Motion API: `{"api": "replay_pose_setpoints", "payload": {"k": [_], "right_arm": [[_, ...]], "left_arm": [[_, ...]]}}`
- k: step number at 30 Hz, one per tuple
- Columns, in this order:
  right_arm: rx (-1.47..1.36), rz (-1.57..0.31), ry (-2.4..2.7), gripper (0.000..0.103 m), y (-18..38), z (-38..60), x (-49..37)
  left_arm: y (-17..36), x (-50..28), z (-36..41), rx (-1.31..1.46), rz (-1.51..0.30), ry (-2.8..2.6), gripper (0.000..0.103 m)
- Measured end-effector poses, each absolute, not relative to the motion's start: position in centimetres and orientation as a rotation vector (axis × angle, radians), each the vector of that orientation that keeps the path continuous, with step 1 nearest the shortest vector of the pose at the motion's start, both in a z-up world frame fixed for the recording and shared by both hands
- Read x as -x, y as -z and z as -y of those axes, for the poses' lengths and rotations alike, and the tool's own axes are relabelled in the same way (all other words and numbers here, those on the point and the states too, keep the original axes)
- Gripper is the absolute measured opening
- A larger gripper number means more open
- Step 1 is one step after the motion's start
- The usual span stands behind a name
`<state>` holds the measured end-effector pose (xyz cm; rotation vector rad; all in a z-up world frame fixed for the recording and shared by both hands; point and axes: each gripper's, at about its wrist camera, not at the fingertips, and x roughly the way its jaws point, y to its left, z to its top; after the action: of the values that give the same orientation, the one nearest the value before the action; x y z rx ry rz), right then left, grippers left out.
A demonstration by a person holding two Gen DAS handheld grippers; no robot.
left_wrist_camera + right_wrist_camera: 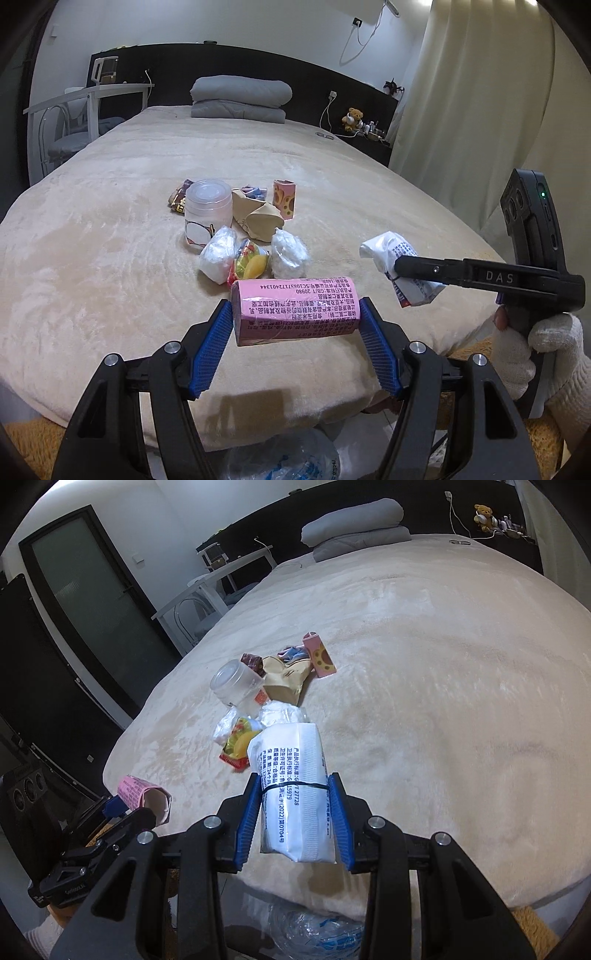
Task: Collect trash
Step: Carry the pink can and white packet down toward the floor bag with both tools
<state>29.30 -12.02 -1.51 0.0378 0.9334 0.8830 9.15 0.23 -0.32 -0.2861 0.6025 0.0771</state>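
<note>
My left gripper (295, 306) is shut on a pink printed carton (295, 314), held crosswise between its blue pads above the bed's near edge. My right gripper (294, 779) is shut on a white printed packet (291, 805); in the left wrist view the right gripper (399, 267) and its packet (388, 251) hang to the right, in a white-gloved hand. On the beige bed (110, 240) lies a trash pile: clear plastic cup (208, 210), brown paper bag (258, 218), pink cookie box (284, 197), two white plastic wads (218, 254), a yellow-red wrapper (249, 264).
A clear plastic bag with blue print (321, 930) lies below the bed's near edge, under both grippers. A folded grey duvet (240, 98) sits at the headboard. A white desk (88, 99) stands to the left, a curtain (461, 92) to the right, a dark door (81, 590) beyond.
</note>
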Motion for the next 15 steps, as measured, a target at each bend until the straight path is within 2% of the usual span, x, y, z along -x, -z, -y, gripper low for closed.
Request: {"api": "replay_pose_setpoints", "payload": {"k": [15], "right_arm": [[-0.075, -0.936, -0.919, 0.038, 2.6, 15.5, -21.9]], "left_arm": [[1.2, -3.8, 1.9, 0.353, -0.583, -0.020, 0.067]]}}
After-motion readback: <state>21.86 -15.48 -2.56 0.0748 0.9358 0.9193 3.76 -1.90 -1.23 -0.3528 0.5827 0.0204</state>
